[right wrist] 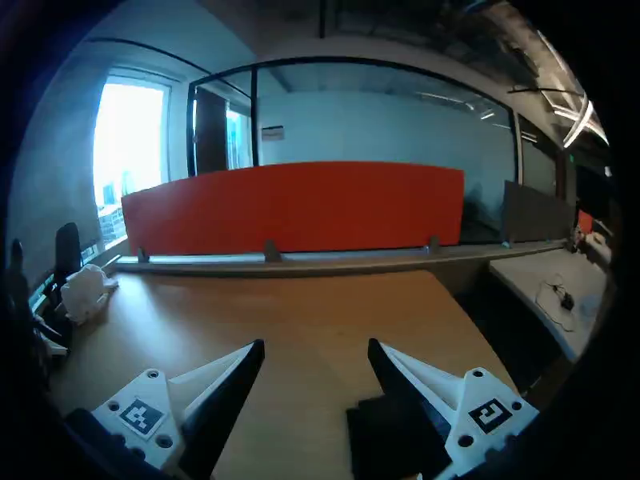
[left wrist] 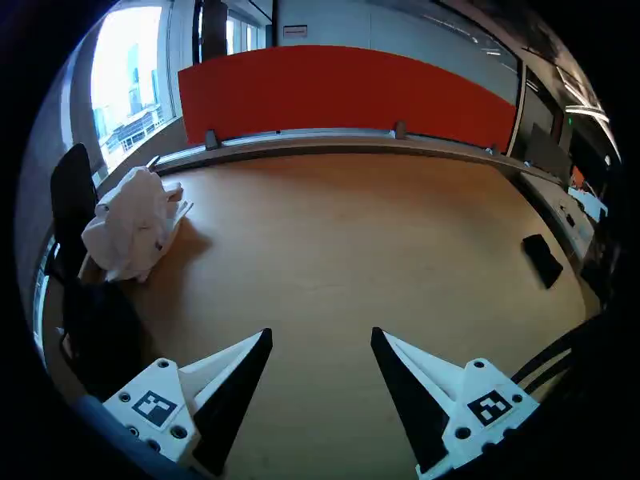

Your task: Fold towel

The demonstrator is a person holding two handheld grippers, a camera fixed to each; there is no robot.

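Observation:
A crumpled white towel [left wrist: 134,224] lies in a heap on the far left of the wooden desk [left wrist: 352,240]. In the right gripper view the same towel [right wrist: 85,292] appears small at the desk's left edge. My left gripper [left wrist: 320,340] hovers over the near part of the desk, open, with nothing between its fingers and well short of the towel. My right gripper [right wrist: 316,348] is open too, held over the desk's near right part, empty.
A red divider panel [left wrist: 344,92] runs along the back of the desk. A black flat object [left wrist: 542,260] lies at the desk's right side, seen under the right gripper's finger as a dark block [right wrist: 392,436]. A dark chair [left wrist: 72,200] stands at the left. Another desk [right wrist: 552,296] lies right.

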